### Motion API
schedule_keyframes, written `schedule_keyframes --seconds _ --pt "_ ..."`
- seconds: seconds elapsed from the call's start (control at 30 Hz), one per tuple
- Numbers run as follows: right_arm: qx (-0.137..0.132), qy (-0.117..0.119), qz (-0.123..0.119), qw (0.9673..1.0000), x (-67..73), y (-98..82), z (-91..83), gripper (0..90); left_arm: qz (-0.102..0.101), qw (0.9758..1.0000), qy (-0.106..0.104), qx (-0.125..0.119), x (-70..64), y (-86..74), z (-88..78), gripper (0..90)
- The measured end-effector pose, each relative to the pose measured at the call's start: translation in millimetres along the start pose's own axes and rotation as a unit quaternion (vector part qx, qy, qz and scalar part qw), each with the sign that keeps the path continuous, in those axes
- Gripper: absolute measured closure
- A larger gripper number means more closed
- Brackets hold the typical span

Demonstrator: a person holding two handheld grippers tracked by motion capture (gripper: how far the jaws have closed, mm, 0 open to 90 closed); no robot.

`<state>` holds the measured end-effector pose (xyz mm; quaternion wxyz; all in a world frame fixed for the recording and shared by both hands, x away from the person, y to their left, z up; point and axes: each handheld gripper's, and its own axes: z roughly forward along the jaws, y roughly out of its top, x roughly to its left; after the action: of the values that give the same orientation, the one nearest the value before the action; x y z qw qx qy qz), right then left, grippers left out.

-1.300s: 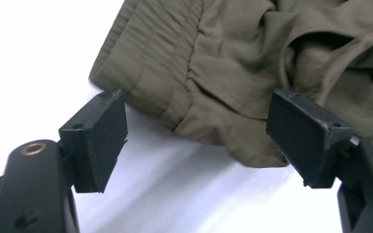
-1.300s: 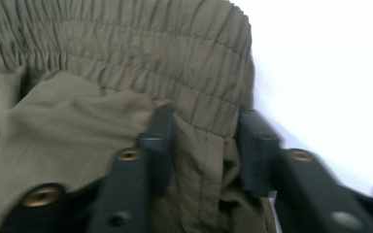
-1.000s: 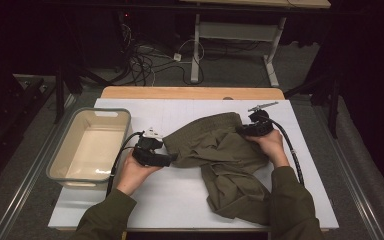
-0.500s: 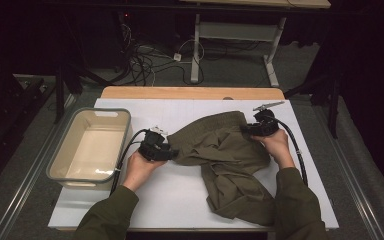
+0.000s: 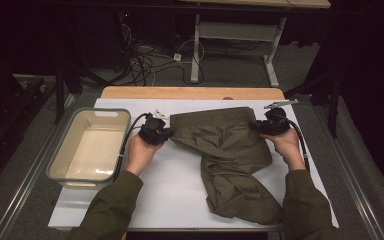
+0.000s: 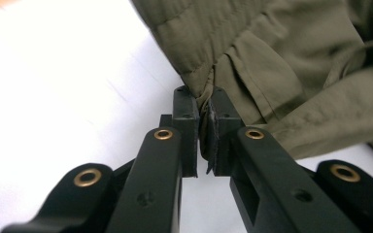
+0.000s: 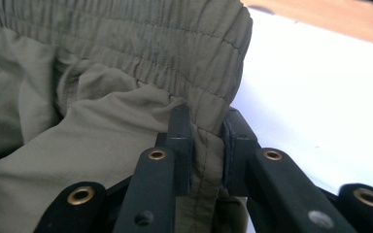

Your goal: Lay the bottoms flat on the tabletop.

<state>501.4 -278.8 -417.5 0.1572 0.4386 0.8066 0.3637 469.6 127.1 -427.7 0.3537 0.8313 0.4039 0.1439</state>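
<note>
A pair of olive-green fabric shorts with a gathered elastic waistband (image 5: 225,150) lies on the white-covered table (image 5: 180,190), its waistband stretched along the far side and the rest crumpled in folds toward the person. The left gripper (image 5: 166,134), a black two-jaw tool held in the person's left hand (image 5: 139,152), is at the left end of the waistband; its jaws have just been closing and now pinch a small fold of the fabric at that corner, which the left gripper view shows squeezed between the pads (image 6: 205,127). The right gripper (image 5: 256,127), held in the right hand (image 5: 286,145), is at the right end of the waistband, and the right gripper view shows its jaws clamped on the seamed edge of the cloth just below the elastic (image 7: 208,145). The waistband is drawn fairly straight between the two grippers. A beige rectangular plastic tub with a grey rim (image 5: 60,160) stands on the table to the left of the left hand, apart from the shorts.
</note>
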Motion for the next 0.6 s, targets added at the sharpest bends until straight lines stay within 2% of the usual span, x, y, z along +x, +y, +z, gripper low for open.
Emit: schedule_keyframes --seconds 0.13,0.3,0.43,0.6 --pt "-0.013 -0.003 0.011 0.9998 -5.2 -0.1 -3.2 77.9 0.008 0.9995 0.03 -0.011 14.1 18.2 0.5 83.3" --pt "-0.013 -0.016 0.024 0.9995 -7.0 -3.3 10.0 78.0 0.013 0.9982 0.059 0.002 24.0 29.1 19.2 83.2" --pt "-0.007 -0.029 0.033 0.999 -8.7 -6.2 23.0 77.7 0.0 0.9979 0.06 0.022 32.2 26.1 39.4 82.8" --pt "0.003 -0.039 0.037 0.9985 -9.4 -8.1 36.0 75.4 -0.023 0.9973 0.049 0.049 38.8 17.6 58.4 81.9"
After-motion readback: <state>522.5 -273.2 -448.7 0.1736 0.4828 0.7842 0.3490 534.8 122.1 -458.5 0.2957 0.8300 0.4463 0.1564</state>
